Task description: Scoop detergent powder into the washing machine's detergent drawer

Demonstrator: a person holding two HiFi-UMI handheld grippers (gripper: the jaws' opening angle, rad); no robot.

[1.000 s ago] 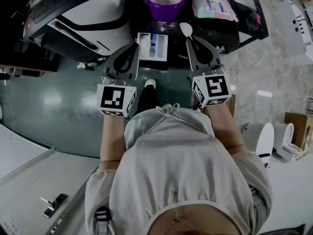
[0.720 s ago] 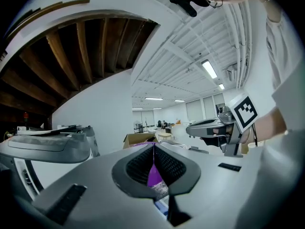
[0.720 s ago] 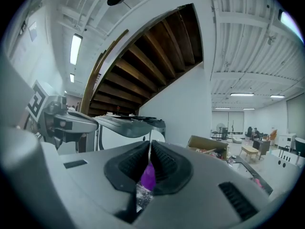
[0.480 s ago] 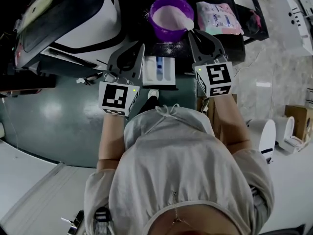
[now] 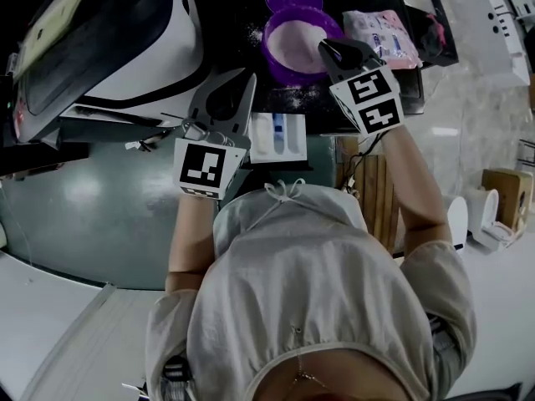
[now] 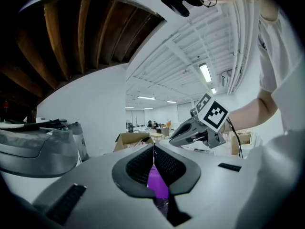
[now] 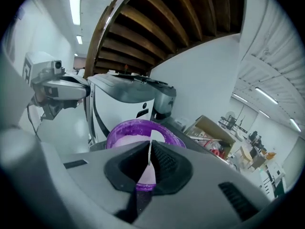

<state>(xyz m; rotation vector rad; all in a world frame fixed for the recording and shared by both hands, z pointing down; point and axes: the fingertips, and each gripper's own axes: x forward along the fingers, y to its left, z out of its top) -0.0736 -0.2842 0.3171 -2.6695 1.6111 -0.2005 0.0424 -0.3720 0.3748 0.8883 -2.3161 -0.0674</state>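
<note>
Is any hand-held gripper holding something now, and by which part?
The right hand-held gripper holds a white scoop by its handle. The left hand-held gripper is shut, empty.

Open drawer (image 5: 276, 136) near powder-filled purple bowl (image 5: 284, 72)

The right gripper (image 5: 326, 48) is covering the right rim of the bowl (image 5: 288, 44) and hiding the scoop's head. In its own view only a thin white sliver, probably the scoop (image 7: 150, 149) edge-on, is showing. Left of the bowl, the washer (image 5: 125, 40) is running off the frame. Right of the bowl, the print on the packet (image 5: 380, 27) is showing too small to read.
</note>
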